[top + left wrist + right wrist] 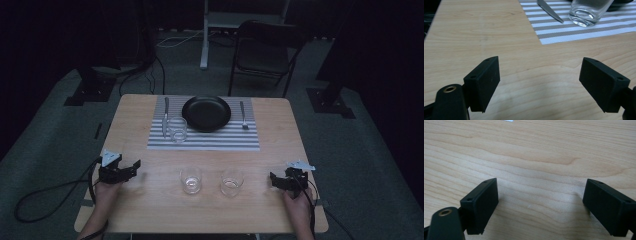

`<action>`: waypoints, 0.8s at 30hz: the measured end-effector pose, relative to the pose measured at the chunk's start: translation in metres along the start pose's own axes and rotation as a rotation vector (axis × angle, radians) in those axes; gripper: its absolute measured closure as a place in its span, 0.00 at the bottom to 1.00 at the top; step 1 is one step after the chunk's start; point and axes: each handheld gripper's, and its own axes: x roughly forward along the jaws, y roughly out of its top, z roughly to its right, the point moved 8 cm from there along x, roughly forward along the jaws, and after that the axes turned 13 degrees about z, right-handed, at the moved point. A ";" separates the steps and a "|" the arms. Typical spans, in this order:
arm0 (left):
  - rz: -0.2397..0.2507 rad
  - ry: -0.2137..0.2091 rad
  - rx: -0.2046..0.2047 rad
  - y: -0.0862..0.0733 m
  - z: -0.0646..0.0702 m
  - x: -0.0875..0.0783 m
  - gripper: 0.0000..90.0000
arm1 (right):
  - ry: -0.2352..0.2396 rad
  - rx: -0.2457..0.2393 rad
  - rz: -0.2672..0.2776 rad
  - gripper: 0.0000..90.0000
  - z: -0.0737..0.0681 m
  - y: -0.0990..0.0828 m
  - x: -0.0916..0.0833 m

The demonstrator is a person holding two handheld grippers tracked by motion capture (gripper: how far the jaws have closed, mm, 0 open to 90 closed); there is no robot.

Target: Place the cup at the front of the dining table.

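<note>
The left tool (131, 169) rests near the worktop's left edge toward the near side, its two black jaws spread wide with nothing between them; in the left gripper view that tool (539, 82) looks over bare wood toward the mat's near left corner. The right tool (275, 179) sits near the right edge on the near side, jaws likewise spread wide and empty, and in the right gripper view this tool (540, 205) faces bare wood grain. Each is held by a hand, the left hand (106, 192) and the right hand (298, 205), coming in over the near edge. Between the two tools, along the near part of the light wooden worktop (150, 210), stand two clear short drinking glasses, one left of centre (191, 179) and one just right of centre (231, 181), upright, apart, and apparently empty. Toward the far edge lies a grey-and-white striped placemat (220, 140), carrying a round black plate (206, 113) at its far middle, empty. A third clear glass (177, 129) stands upright at the plate's near left. A metal knife (165, 116) lies left of the plate and a metal fork (243, 115) right of it, both with long axes running near to far. No readable writing is visible.
</note>
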 end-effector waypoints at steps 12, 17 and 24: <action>0.050 -0.008 -0.028 0.002 -0.003 -0.031 0.19 | 0.000 0.002 0.000 0.14 0.000 0.000 0.000; 0.068 -0.022 -0.026 0.007 0.002 -0.043 0.19 | -0.001 0.002 -0.001 0.14 0.000 0.000 0.000; 0.060 0.012 -0.048 0.000 -0.004 -0.056 0.19 | 0.000 0.001 -0.001 0.14 0.000 0.000 0.000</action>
